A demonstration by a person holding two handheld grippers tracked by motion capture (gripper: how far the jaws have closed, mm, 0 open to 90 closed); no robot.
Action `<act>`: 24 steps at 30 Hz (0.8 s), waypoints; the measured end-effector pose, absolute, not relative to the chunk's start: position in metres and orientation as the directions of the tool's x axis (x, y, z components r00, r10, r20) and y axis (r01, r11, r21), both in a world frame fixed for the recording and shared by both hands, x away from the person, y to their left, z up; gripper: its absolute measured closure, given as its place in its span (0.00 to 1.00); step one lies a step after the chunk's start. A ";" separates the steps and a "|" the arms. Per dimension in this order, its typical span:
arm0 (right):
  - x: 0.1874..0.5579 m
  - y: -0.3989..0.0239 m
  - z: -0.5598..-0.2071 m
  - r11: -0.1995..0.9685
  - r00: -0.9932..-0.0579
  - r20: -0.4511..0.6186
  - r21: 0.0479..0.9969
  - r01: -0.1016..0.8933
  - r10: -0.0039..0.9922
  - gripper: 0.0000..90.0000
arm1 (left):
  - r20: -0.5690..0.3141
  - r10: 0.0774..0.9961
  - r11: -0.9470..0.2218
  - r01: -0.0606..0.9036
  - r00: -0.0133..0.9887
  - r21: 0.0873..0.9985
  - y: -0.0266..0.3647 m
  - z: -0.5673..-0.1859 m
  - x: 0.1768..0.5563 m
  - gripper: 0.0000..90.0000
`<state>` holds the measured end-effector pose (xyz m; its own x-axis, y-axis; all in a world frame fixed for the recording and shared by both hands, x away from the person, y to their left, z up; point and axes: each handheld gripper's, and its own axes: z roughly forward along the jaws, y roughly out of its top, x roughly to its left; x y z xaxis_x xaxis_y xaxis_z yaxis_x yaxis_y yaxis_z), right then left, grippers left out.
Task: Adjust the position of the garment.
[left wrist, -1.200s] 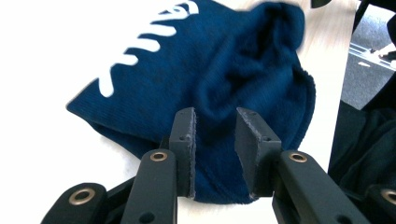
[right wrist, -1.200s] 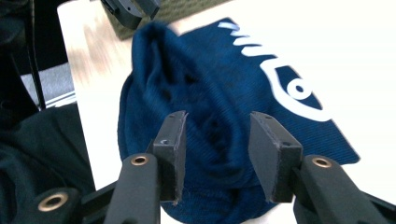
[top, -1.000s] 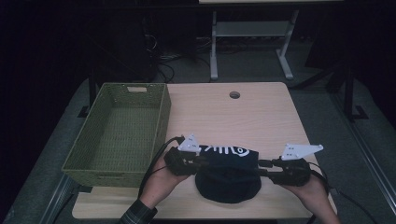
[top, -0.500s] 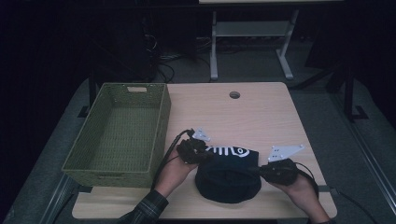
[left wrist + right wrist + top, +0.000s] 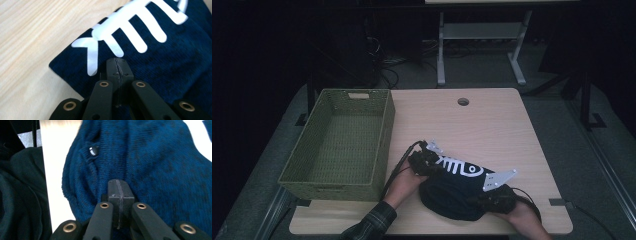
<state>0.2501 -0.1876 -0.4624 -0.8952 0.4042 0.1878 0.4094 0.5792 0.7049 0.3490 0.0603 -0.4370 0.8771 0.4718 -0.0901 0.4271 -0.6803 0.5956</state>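
A light wooden table [image 5: 492, 130] with rounded corners and a small round cable hole [image 5: 463, 101] near its far edge carries everything here. On its left side stands a large rectangular basket of olive-green woven material [image 5: 341, 142], with a handle slot in its far wall. Next in size is a dark navy-blue knitted garment [image 5: 457, 192], bunched into a rounded heap at the near middle of the table, well to the right of the basket and close to the near edge; a white fish-skeleton print [image 5: 458, 166] runs across its upper face. The left gripper view shows the tail end of that print on ribbed blue cloth lying flat on the wood grain. The left gripper [image 5: 428, 161], held by a hand in a plaid sleeve [image 5: 373, 220], sits at the garment's far left edge; its two black jaws are pressed together with the blue fabric caught at their tips [image 5: 117, 68]. The right gripper [image 5: 492, 197], with its grey three-cornered plate on top, sits at the garment's near right side; its jaws likewise meet flat against each other, pinching a fold of the knit [image 5: 119, 191]. A small dark round button [image 5: 93, 150] shows on the cloth beyond the right jaws.
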 end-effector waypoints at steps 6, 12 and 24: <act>0.248 -0.180 -0.463 0.588 -0.905 0.182 0.707 0.393 0.385 1.00 | -0.106 0.478 -0.660 0.436 0.872 0.612 0.055 -0.440 0.353 1.00; 0.246 -0.185 -0.458 0.555 -0.899 0.179 0.733 0.392 0.399 0.88 | -0.099 0.483 -0.649 0.432 0.870 0.626 0.062 -0.430 0.350 0.85; 0.240 -0.227 -0.442 0.439 -0.800 0.107 0.790 0.429 0.591 0.44 | -0.130 0.543 -0.600 0.491 0.830 0.632 0.078 -0.417 0.338 0.36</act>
<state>0.2396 -0.2275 -0.4425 -0.7997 0.5909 0.1067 0.4293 0.4385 0.7896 0.3376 0.0784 -0.4171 0.8296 0.5430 -0.1299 0.4913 -0.5995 0.6318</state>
